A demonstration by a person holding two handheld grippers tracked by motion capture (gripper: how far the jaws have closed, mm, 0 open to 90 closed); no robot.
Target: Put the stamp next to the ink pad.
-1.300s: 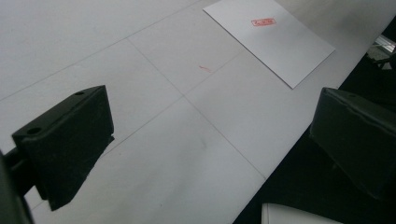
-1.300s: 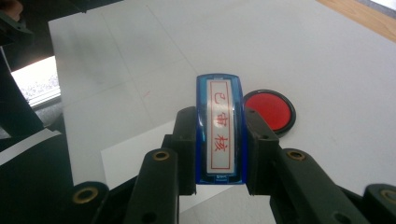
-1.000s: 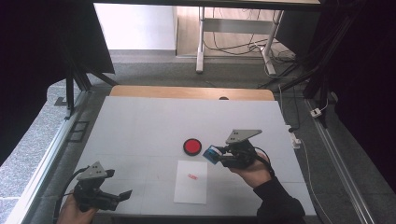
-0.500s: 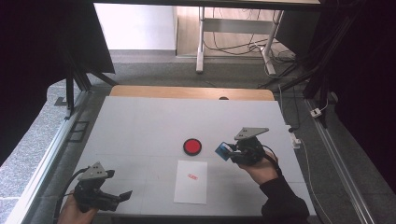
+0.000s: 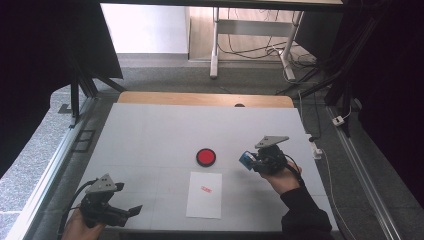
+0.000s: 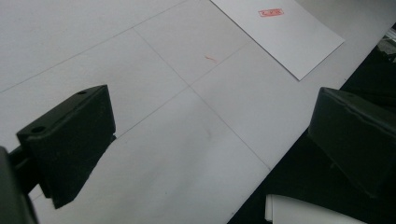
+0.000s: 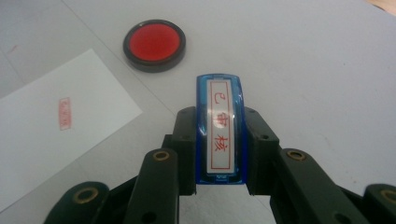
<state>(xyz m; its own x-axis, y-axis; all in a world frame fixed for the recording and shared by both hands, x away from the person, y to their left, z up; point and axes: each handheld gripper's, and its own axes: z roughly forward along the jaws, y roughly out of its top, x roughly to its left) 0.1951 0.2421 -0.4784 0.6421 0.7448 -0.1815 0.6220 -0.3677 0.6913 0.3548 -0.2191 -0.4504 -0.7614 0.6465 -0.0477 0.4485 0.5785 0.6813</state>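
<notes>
Now, with my right gripper (image 7: pixel 219 154) clamped on the stamp (image 7: pixel 220 130), I'd keep it level beside the ink pad (image 7: pixel 154 44) ahead.

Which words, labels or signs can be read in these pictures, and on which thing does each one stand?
"已审核", red characters in a red frame: white label on the blue plastic stamp held between the jaws of the right gripper.
Small red framed imprint on the white paper sheet: too blurred to read in every view.
Round black pad with red ink: no text.
</notes>
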